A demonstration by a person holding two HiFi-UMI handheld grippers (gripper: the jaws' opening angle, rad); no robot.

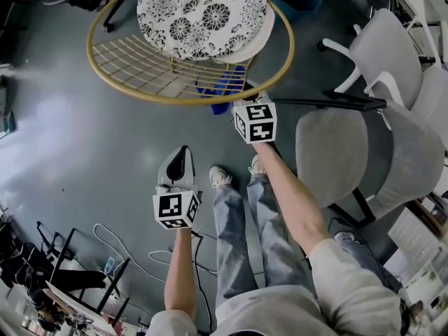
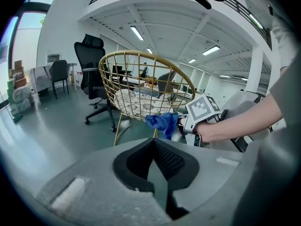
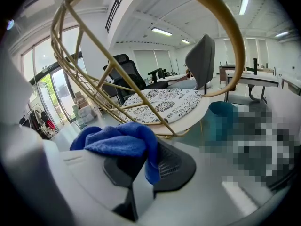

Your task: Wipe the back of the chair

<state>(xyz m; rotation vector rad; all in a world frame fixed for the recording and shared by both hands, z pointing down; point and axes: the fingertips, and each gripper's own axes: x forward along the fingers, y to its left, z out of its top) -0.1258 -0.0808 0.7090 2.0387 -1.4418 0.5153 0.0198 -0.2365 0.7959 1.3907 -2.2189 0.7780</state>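
Observation:
A gold wire chair [image 1: 187,98] with a black-and-white patterned cushion [image 1: 203,12] stands ahead of me in the head view. My right gripper [image 1: 236,98] is shut on a blue cloth [image 1: 220,82] and holds it against the lower rim of the chair's wire back. The right gripper view shows the cloth [image 3: 117,142] draped over the jaws [image 3: 143,166], with the gold rim [image 3: 225,22] arching overhead. My left gripper [image 1: 180,161] hangs lower and to the left, away from the chair, jaws together and empty [image 2: 153,142]. From the left gripper view I see the chair [image 2: 141,65] and the cloth [image 2: 162,122].
Grey office chairs [image 1: 329,152] [image 1: 392,44] stand close on the right. A black office chair [image 2: 94,69] is behind the gold one. Cables [image 1: 126,247] lie on the floor at lower left. A teal bin [image 3: 223,114] sits beyond the chair. The person's shoes [image 1: 220,177] are below the grippers.

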